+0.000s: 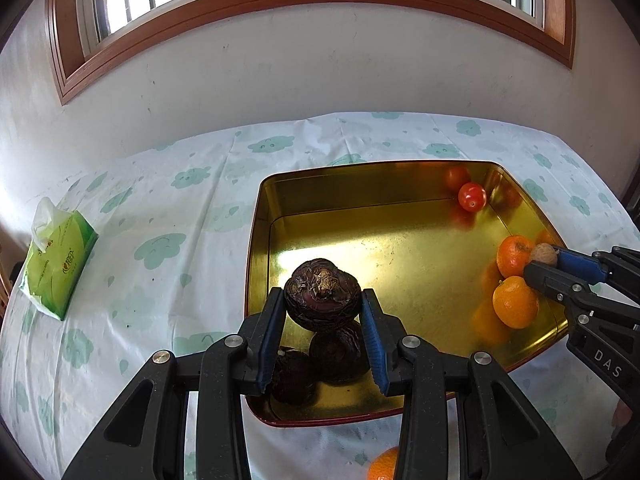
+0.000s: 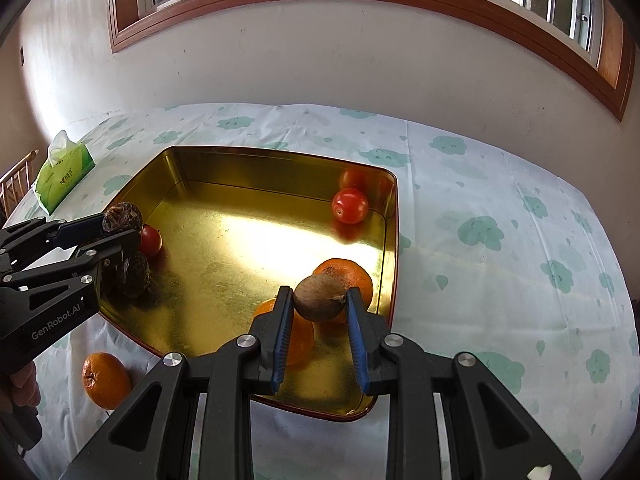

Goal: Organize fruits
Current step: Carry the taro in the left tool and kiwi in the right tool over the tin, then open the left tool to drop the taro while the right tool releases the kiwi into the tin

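Observation:
A gold tin tray (image 1: pixel 360 236) (image 2: pixel 248 248) lies on the cloud-print tablecloth. My left gripper (image 1: pixel 323 300) (image 2: pixel 120 226) is shut on a dark brown water chestnut (image 1: pixel 322 294) (image 2: pixel 122 216), held above two more dark chestnuts (image 1: pixel 338 354) (image 2: pixel 134 274) in the tray's near-left corner. My right gripper (image 2: pixel 319 300) (image 1: pixel 544 260) is shut on a small tan-brown round fruit (image 2: pixel 320 298) (image 1: pixel 543 255) over two mandarins (image 1: pixel 515 306) (image 2: pixel 346 274) at the tray's right side. One red tomato (image 1: pixel 472 197) (image 2: pixel 350 206) rests in the far right corner, another (image 2: pixel 150 240) beside the chestnuts.
A loose mandarin (image 2: pixel 105 380) (image 1: pixel 384 465) lies on the cloth before the tray's near edge. A green tissue pack (image 1: pixel 58 264) (image 2: pixel 64 174) sits at the table's left edge. A white wall and wood-framed window stand behind. A hand (image 2: pixel 24 388) shows at the left.

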Motion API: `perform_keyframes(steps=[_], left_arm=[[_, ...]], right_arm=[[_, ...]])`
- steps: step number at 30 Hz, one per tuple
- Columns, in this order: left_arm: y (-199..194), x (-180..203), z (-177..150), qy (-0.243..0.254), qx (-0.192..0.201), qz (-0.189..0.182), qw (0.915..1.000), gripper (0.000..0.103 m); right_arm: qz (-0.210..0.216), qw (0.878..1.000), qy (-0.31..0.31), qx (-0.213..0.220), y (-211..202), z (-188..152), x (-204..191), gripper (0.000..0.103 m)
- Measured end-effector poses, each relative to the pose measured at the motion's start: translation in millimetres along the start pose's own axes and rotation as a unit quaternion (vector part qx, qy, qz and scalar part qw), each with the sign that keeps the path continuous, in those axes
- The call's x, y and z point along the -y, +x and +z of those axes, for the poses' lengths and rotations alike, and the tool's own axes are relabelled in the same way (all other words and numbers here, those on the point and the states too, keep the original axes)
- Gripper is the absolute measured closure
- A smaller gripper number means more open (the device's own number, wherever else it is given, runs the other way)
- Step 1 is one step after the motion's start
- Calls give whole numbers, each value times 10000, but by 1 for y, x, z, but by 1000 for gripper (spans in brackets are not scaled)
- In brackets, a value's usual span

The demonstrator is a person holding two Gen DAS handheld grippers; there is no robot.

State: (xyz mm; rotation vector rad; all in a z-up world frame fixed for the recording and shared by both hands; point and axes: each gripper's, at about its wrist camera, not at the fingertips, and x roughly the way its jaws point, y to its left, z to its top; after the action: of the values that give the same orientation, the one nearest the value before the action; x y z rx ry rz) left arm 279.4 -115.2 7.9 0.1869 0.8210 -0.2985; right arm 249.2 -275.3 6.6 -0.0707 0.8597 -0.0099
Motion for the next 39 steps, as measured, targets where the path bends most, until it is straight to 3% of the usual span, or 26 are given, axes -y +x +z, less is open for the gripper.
perform_keyframes(steps=[18, 24, 27, 39], left_arm=[[6, 0, -2, -13, -90, 22, 10000, 63], [4, 2, -2, 29, -87, -18, 10000, 53], [-1, 5, -4, 85, -24, 39, 10000, 42], [-49, 4, -29, 38, 183, 75, 9998, 40]], right_arm=[[16, 10000, 26, -3, 0, 0, 0, 77], [-57, 10000, 36, 46, -3, 1, 0, 62], [-60, 9999, 80, 66, -7, 1, 1, 61], [-40, 9996, 174, 220, -51, -31, -5, 60]])
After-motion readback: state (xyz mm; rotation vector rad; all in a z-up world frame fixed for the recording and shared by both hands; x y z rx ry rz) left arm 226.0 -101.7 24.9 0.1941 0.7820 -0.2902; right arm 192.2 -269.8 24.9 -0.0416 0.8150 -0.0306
